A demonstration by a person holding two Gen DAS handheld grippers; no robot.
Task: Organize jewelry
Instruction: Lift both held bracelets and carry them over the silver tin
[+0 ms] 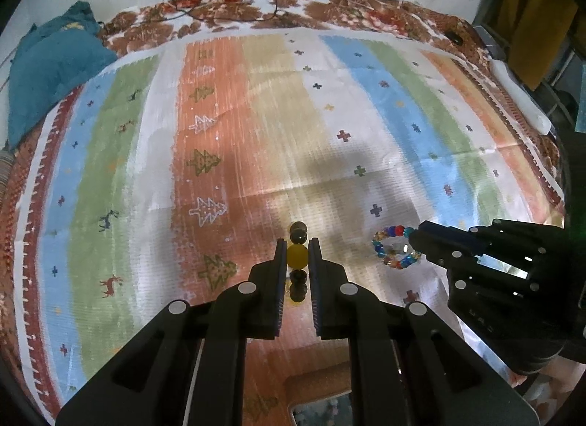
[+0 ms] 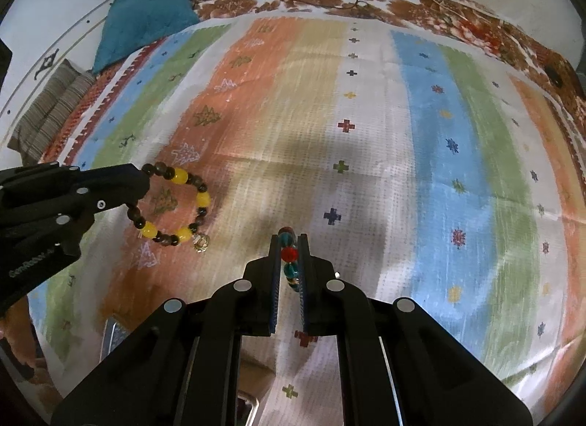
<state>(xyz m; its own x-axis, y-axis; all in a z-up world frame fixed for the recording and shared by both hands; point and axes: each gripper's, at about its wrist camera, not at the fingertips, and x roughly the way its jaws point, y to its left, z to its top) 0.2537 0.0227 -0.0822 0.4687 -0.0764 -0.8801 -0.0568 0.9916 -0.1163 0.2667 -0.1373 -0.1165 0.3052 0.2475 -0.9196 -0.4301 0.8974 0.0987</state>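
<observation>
Landmark: the striped mat (image 1: 256, 104) covering the bed; every place below is being given relative to it.
Left gripper (image 1: 297, 256): its jaws are pinching almost fully together on the yellow-and-dark bracelet (image 2: 172, 202), one yellow bead sitting squarely between the pads.
Yellow-and-dark bracelet: it is hanging over the mat's orange band near the front edge, its loop dangling free with a small clear charm (image 2: 200, 242) at the bottom, which suggests it is being held clear of the mat.
Right gripper (image 2: 289, 254): its jaws are likewise squeezing nearly closed, gripping the multicoloured bracelet (image 1: 393, 246) by a red and a teal bead.
Multicoloured bracelet: it is hovering over the mat's white band beside the blue one, to the right of the other bracelet and well apart from it.
Why held so: each loop is being nipped at one bead so the rest hangs open and the two are not tangling.
Likely destination: a container edge (image 1: 322, 407) is showing at the mat's near side; its compartments cannot be told.
Stage, as a judgement: both pieces are being carried, neither yet put away.
</observation>
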